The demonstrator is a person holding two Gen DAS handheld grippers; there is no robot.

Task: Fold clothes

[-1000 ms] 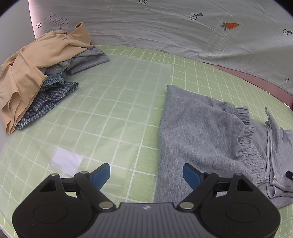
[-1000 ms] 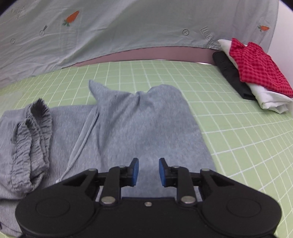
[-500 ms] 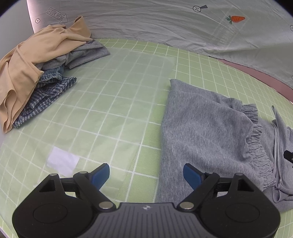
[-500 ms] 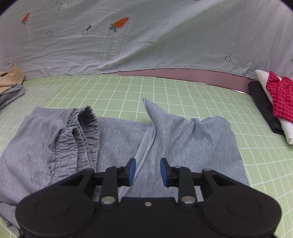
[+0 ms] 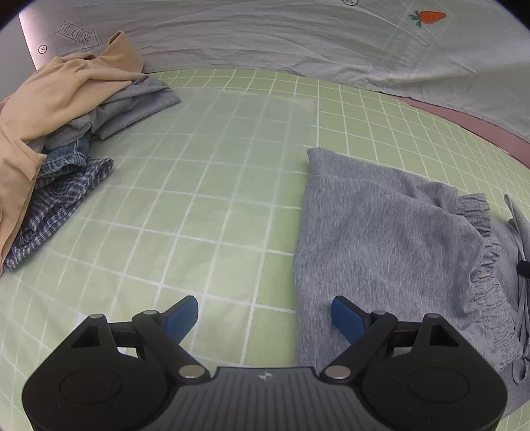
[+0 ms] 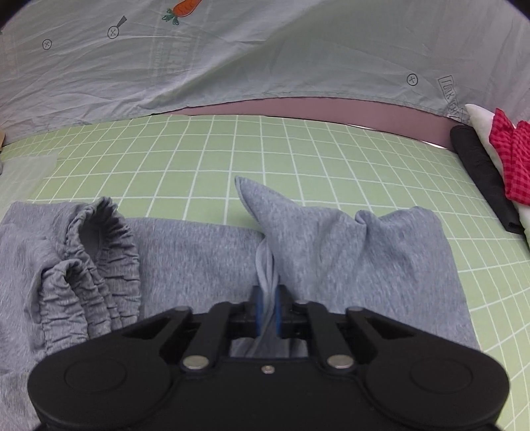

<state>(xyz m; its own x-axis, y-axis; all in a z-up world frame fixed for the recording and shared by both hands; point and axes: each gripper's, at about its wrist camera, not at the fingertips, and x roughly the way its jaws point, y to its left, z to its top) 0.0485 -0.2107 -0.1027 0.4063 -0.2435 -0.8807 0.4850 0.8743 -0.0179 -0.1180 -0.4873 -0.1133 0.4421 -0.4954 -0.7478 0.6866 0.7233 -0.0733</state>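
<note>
"LOOK HERE" in an arrow reads on the pale backdrop sheet [image 5: 298,43], which also carries one carrot print [image 5: 430,16]; your right claw [image 6: 268,310] has just closed, pinching a bunched fold of the grey sweatpants [image 6: 347,252] on the green grid surface [image 6: 232,149]. Your left claw [image 5: 265,315] hangs wide open and empty over the pants' edge; two clothes piles flank them: one rumpled [image 5: 59,132], one folded [image 6: 497,165].

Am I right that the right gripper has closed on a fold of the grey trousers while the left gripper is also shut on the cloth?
Not quite: the left wrist view shows the left gripper open, holding nothing. The right gripper is indeed shut on the grey trousers.
</note>
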